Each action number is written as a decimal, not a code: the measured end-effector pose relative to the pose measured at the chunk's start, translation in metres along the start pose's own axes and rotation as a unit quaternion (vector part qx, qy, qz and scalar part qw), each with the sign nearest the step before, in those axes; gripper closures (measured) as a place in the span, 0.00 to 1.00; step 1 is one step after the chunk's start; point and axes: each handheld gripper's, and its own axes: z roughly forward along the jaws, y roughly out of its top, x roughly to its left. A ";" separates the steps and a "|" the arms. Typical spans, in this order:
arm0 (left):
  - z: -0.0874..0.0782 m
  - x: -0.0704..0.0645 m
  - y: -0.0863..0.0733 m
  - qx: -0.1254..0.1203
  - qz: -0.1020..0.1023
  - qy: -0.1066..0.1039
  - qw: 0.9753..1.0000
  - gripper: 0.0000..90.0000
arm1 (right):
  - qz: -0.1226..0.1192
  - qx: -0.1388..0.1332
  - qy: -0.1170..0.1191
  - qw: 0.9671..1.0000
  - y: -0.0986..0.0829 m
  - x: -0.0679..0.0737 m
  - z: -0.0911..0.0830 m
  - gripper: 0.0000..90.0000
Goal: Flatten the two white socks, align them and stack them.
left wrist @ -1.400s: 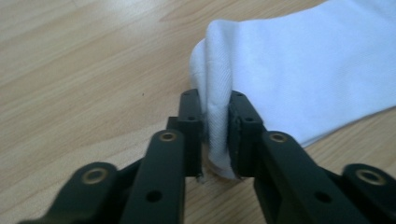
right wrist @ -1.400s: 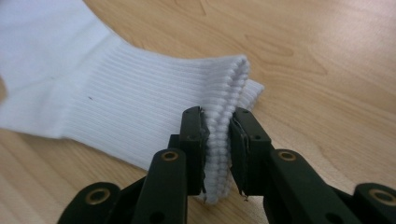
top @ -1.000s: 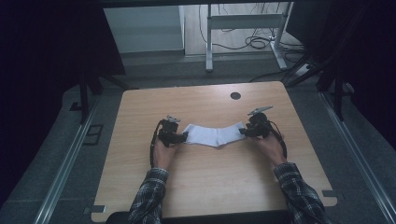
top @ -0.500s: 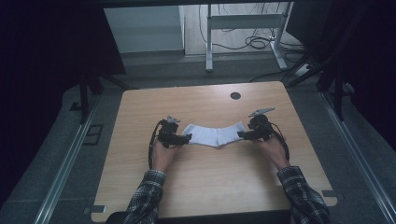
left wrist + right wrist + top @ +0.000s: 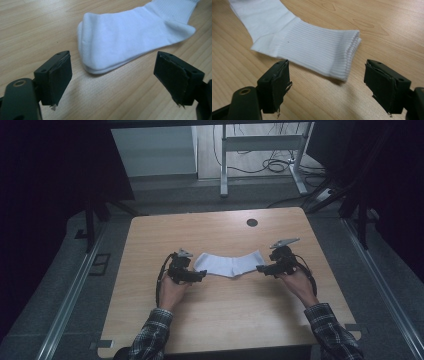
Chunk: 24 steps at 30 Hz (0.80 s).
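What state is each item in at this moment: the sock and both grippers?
White sock: lying flat on the wooden table, bent at the heel, not gripped.
Left gripper: jaws open, at the sock's toe end, not touching it.
Right gripper: jaws open, at the ribbed cuff, not touching it.

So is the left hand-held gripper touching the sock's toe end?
Apart. The left gripper view shows bare wood between the open left hand-held gripper and the white sock.

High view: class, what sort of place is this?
Probably a lab or workshop recording bench, not a home: a bare wooden table between metal floor rails, loose cables on the floor, and dark curtains around it.
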 end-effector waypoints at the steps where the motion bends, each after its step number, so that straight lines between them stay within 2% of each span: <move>1: -0.002 -0.001 -0.001 0.001 0.002 -0.001 1.000 0.16 | -0.002 -0.001 0.000 1.000 0.000 0.000 -0.002 0.21; 12: -0.017 -0.007 -0.012 -0.004 0.011 -0.005 1.000 0.15 | -0.015 -0.008 0.003 1.000 -0.009 0.006 -0.020 0.14; 24: -0.035 -0.012 -0.026 -0.014 0.021 -0.003 1.000 0.15 | -0.028 -0.019 0.005 0.999 -0.019 0.013 -0.041 0.12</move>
